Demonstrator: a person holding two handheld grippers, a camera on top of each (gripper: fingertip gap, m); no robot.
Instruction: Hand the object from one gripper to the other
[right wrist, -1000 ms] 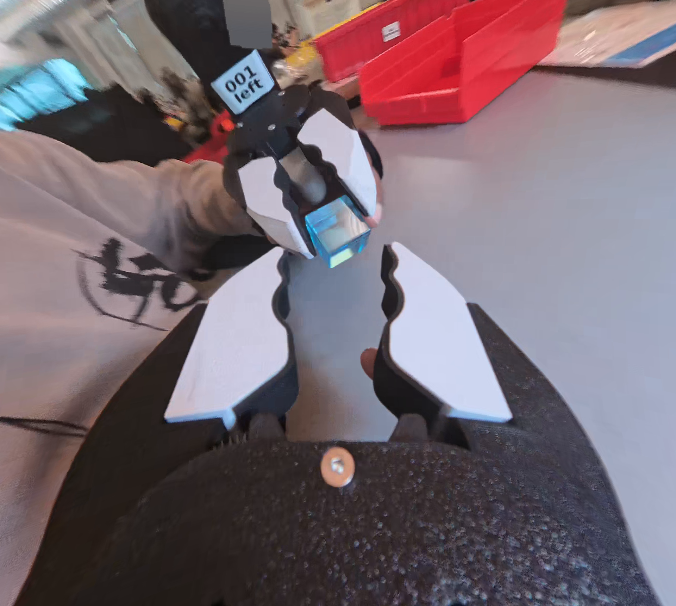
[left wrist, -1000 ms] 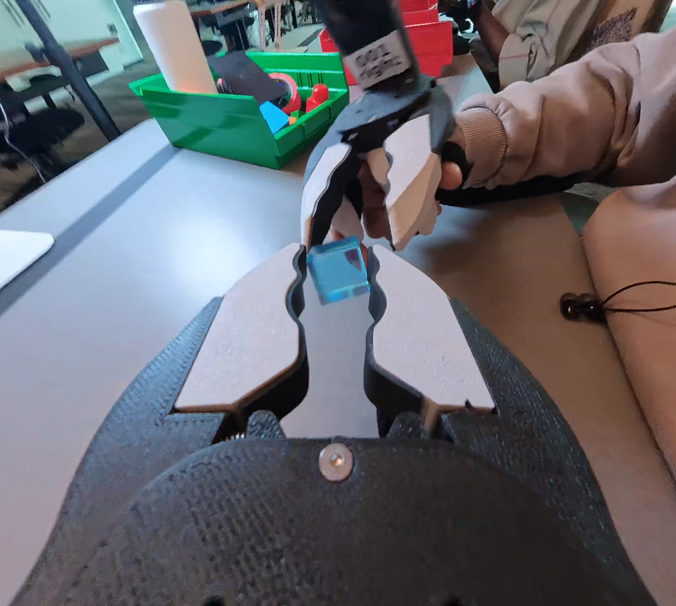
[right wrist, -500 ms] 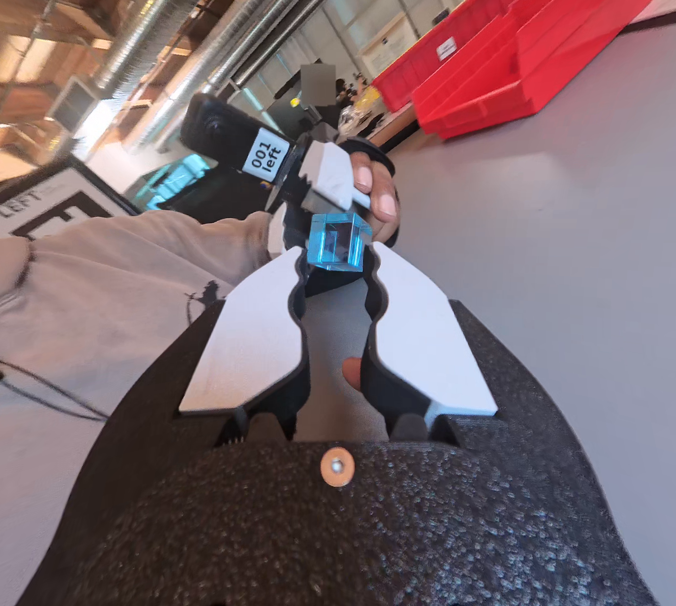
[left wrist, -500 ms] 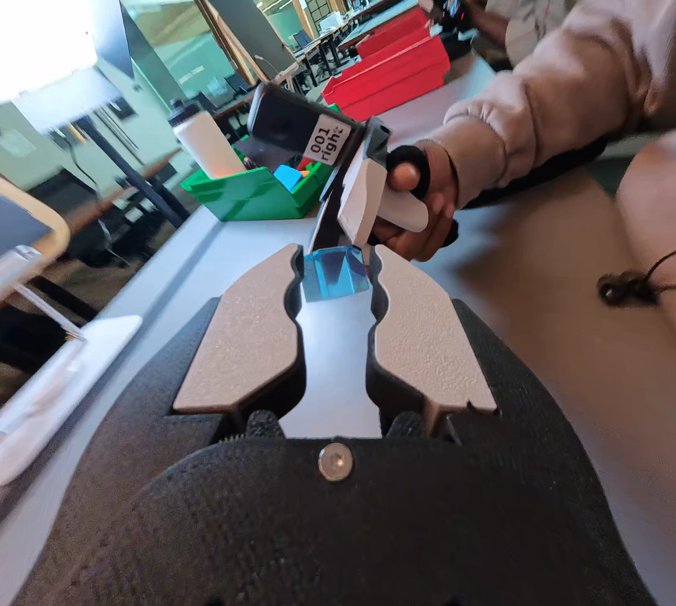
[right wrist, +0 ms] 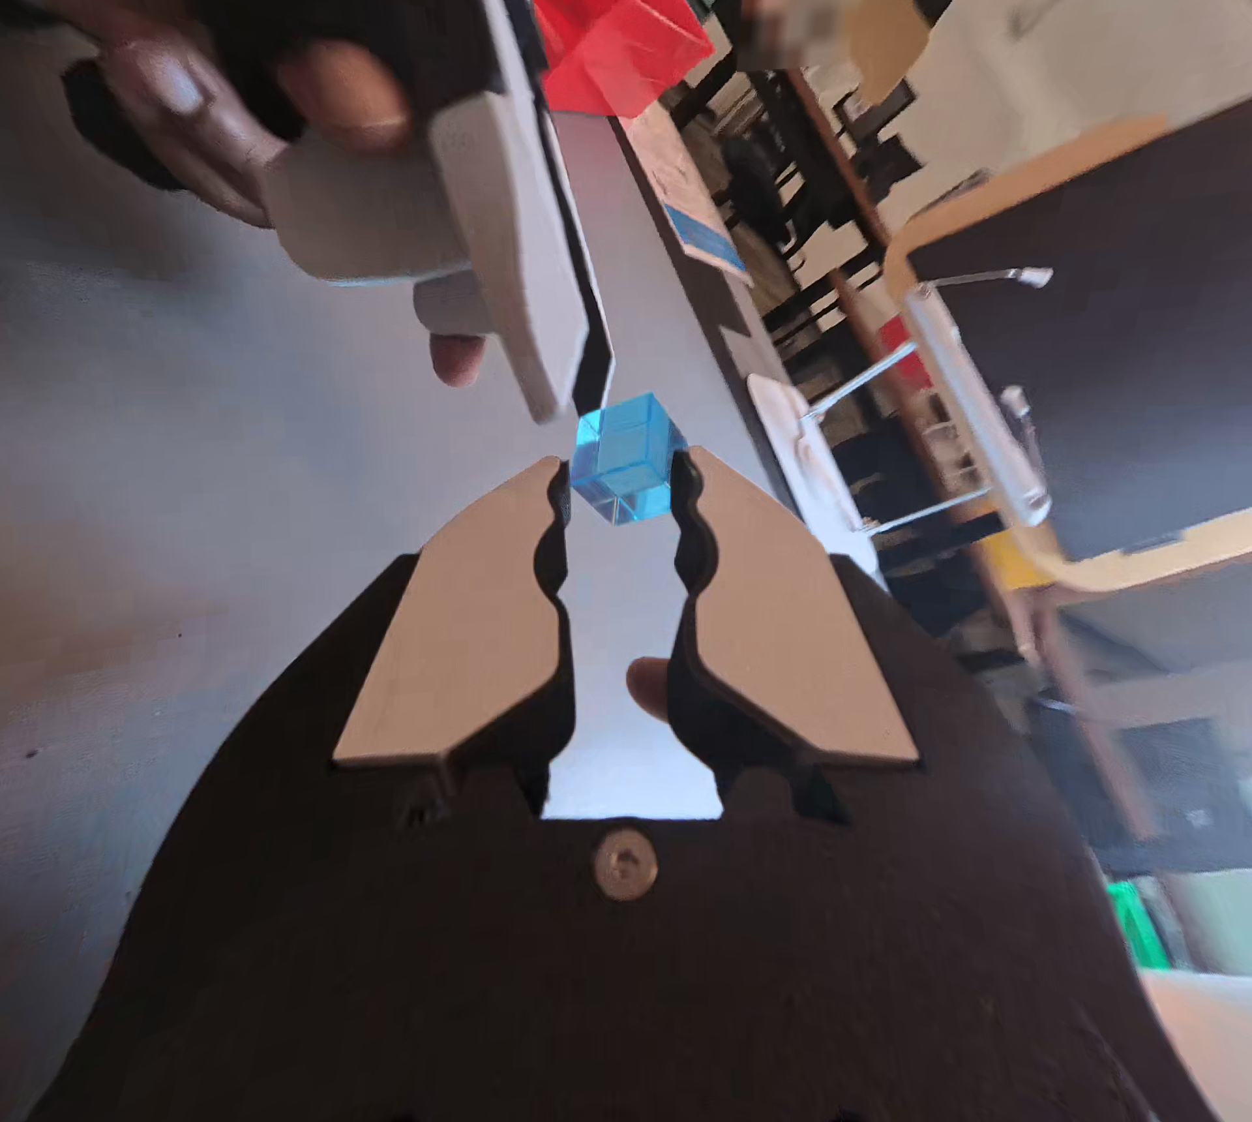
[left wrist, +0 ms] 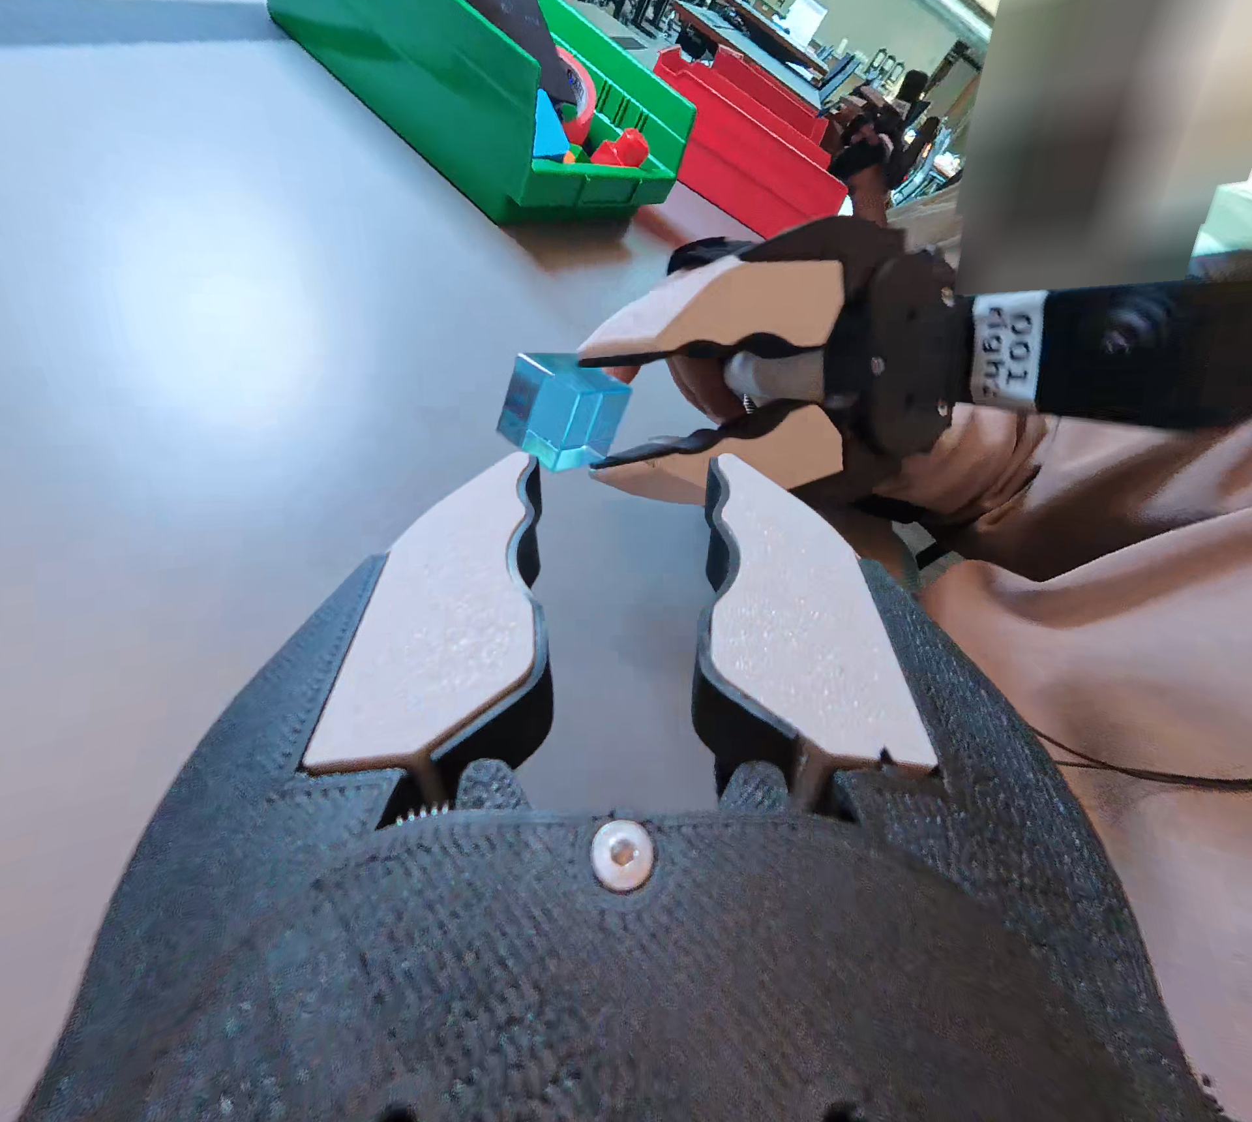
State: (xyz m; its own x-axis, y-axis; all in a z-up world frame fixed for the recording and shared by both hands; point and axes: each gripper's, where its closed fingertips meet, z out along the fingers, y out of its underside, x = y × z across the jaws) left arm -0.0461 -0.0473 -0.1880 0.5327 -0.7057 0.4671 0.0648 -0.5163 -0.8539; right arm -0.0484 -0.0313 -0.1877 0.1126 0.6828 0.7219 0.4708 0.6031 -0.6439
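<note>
Already the handover looks nearly finished, as I judge it. The blue cube is in the air above the grey table, clamped between the two fingertips of the right gripper, whose jaws are closed only as far as the cube's width allows. In the left wrist view this gripper comes in from 3 o'clock and pinches the cube on its top and bottom faces.

The left gripper has its jaws parted wide, wider than the cube, and it holds nothing. Its left fingertip is just beside the lower corner of the cube; I cannot tell if they touch. In the right wrist view one finger of the left gripper hangs at 12 o'clock, right above the cube.

What is left, I think, is only to pull the left gripper away. A green bin stands at 11 o'clock, well apart.
</note>
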